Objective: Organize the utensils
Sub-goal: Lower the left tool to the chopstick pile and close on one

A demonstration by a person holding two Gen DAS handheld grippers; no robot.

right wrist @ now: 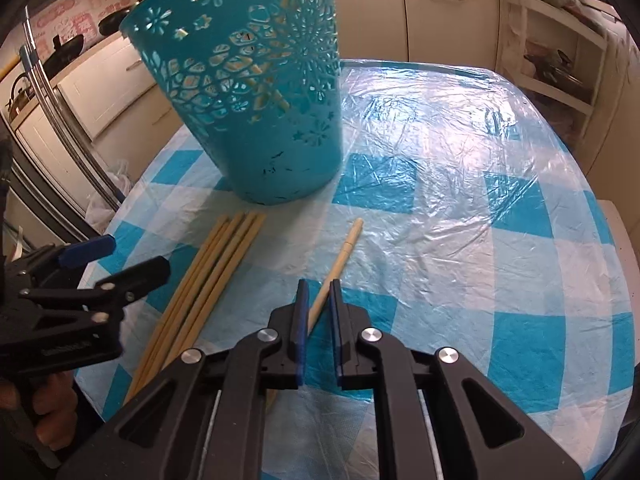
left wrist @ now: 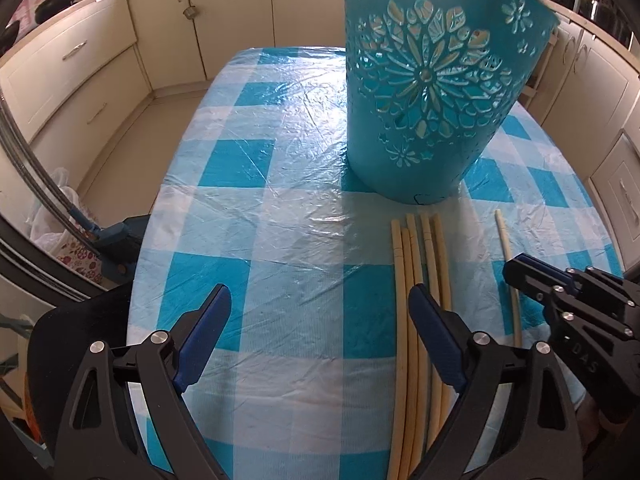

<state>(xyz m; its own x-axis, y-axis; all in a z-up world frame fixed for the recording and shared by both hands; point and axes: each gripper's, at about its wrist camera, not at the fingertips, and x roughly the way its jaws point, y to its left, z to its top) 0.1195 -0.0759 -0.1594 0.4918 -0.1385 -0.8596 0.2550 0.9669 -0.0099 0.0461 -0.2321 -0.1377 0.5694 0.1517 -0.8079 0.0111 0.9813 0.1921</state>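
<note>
On the table (right wrist: 460, 184), right tongs (right wrist: 318, 292) straddled one chopstick (right wrist: 340, 258), narrow; left tongs (left wrist: 320, 312) wide. It could roll free.

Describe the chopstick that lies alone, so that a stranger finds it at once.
Find the tall teal cut-out basket on the checked tablecloth. In front lies a bundle of chopsticks. The single chopstick lies apart, on their right, between the right tongs.

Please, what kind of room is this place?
Most likely a home kitchen. Cream cabinets with drawers line the walls, a dark frying pan sits on the counter, and the table wears a blue checked cloth under clear plastic.
</note>
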